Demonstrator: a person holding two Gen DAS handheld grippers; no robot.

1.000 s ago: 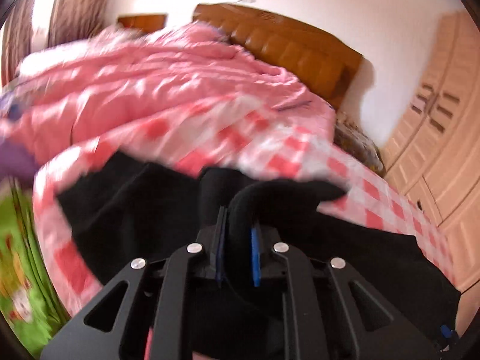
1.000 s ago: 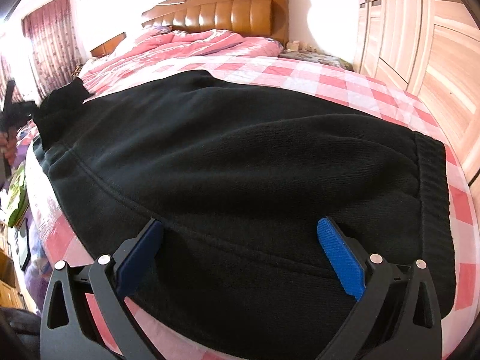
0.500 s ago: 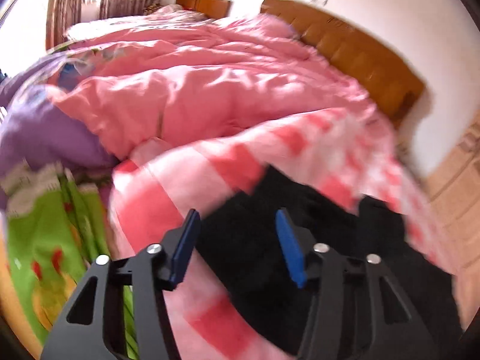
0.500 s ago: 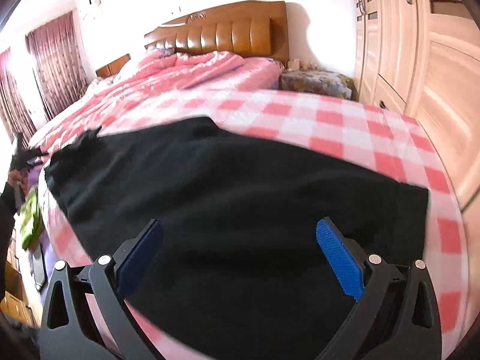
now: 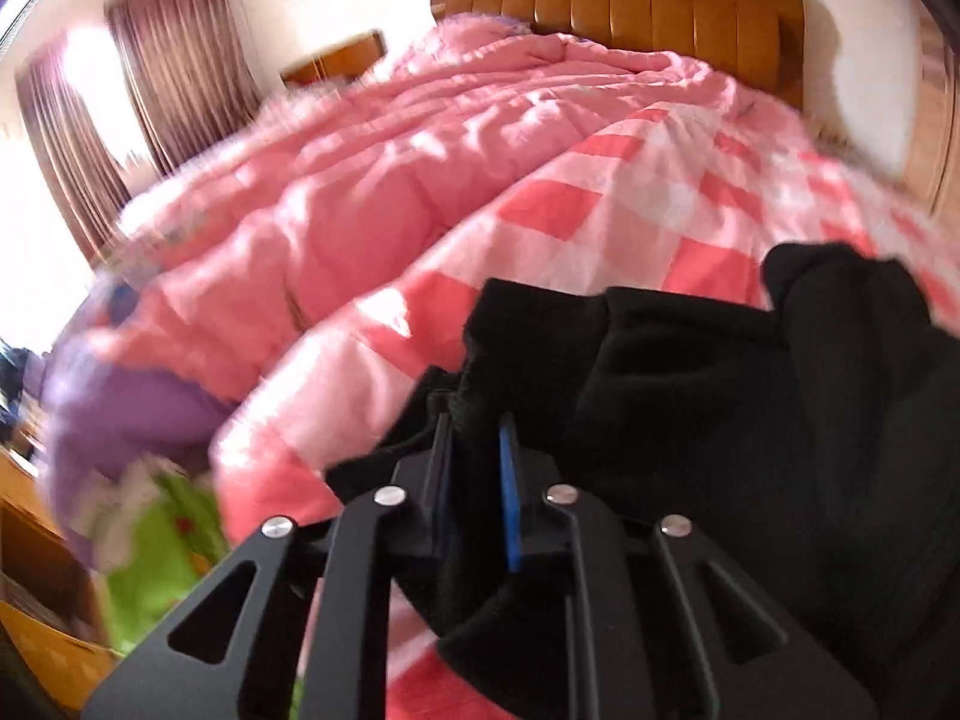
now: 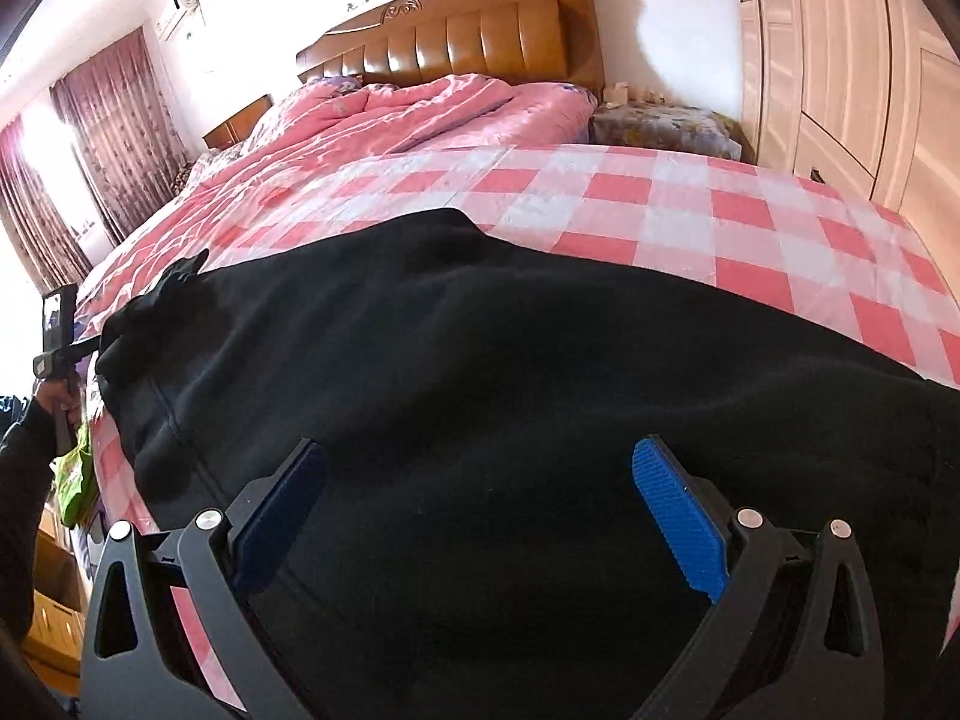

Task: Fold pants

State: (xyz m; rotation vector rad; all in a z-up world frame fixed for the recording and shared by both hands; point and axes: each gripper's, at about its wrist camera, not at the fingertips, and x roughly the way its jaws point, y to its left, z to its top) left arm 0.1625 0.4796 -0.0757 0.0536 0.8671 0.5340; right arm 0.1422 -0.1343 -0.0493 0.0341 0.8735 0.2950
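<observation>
Left wrist view shows the left claw [image 5: 474,468] clamped on a bunched end of the black pants [image 5: 750,420], near the bed's [image 5: 558,210] edge. In the right wrist view the right claw [image 6: 480,516] hangs open over the pants' broad middle, pads apart, gripping nothing. The pants lie spread across the checked sheet [image 6: 690,210]. They look like thick, soft fleece: limp, not slippery, likely to sag when lifted, so a hem or waistband seems the best hold. Beyond them the sheet is bare; farther off a pink quilt [image 6: 420,114] is heaped, a wardrobe [image 6: 840,60] stands to the right.
</observation>
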